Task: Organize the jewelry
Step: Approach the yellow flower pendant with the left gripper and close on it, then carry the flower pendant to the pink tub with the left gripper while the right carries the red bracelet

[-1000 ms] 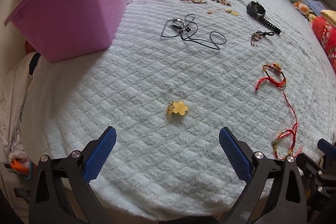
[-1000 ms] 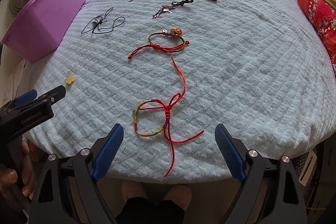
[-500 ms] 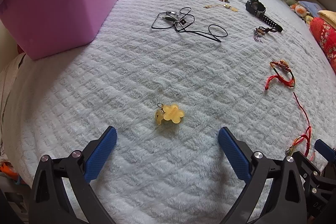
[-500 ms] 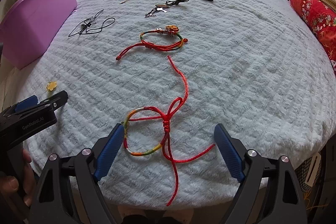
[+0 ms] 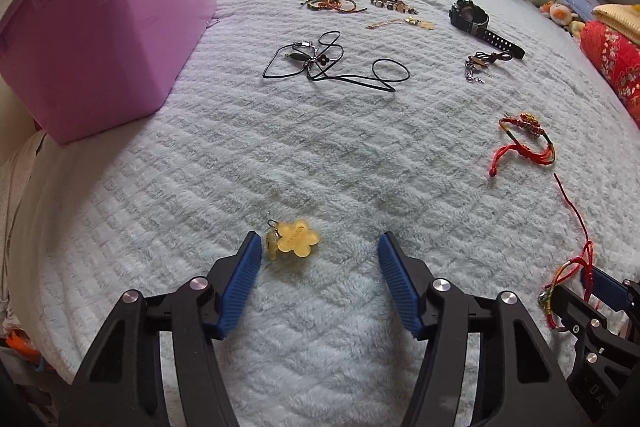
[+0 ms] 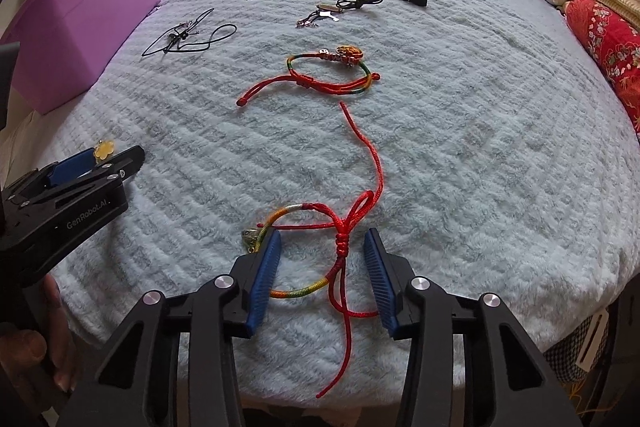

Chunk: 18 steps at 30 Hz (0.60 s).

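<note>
Both grippers are closing at once, each around its own piece on the blanket (image 5: 280,155). The left gripper (image 5: 318,247) is narrowing on the yellow charm (image 5: 296,237); the charm is lying just beyond the tips, its ring touching the left pad while the right pad is standing apart, so nothing is gripped yet. The right gripper (image 6: 322,247) is narrowing around the near cord bracelet (image 6: 304,251), whose knot is sitting between the pads with a gap on each side. In my judgement two pickups are starting together, with the purple bin (image 5: 100,27) at ten o'clock in the left view as the likely destination. Compared with a second ago, when both pairs of jaws were standing wide, they are now about half as wide, both hands have dropped closer to the blanket, and the charm and bracelet are sitting nearer the tips. The second bracelet (image 6: 332,75), necklace (image 5: 332,63) and watch (image 5: 476,21) are lying where they were, toward twelve o'clock.
</note>
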Motion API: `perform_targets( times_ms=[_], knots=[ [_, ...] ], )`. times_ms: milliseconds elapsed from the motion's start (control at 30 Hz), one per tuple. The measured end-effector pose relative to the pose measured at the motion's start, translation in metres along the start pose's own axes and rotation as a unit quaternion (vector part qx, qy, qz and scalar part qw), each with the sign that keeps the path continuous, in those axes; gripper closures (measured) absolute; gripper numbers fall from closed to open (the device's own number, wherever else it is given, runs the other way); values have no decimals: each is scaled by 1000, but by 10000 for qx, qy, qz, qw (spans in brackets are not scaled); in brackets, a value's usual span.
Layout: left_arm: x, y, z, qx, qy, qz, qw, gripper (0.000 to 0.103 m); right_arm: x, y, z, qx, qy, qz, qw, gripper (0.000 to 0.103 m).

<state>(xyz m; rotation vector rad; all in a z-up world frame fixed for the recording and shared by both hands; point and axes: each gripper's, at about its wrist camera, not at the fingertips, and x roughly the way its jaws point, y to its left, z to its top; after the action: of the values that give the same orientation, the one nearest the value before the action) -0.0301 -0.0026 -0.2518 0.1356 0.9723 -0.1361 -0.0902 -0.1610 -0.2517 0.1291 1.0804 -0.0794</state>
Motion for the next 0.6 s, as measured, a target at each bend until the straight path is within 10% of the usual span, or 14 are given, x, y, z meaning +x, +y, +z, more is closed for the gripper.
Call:
perform_targets(
  times_ms=[200,367,600],
  knots=[
    [-3,-10,1,112,-20,10,9999,78,-1,1,1,-57,-29,77,9999,77],
    [-5,-7,3,49,23,-56,10000,79,-2,-1,5,1,-19,216,9998,96],
    [-11,-2,9,-43,84,-90,9999,79,-12,-3,12,109,-82,382,9992,97]
  ],
)
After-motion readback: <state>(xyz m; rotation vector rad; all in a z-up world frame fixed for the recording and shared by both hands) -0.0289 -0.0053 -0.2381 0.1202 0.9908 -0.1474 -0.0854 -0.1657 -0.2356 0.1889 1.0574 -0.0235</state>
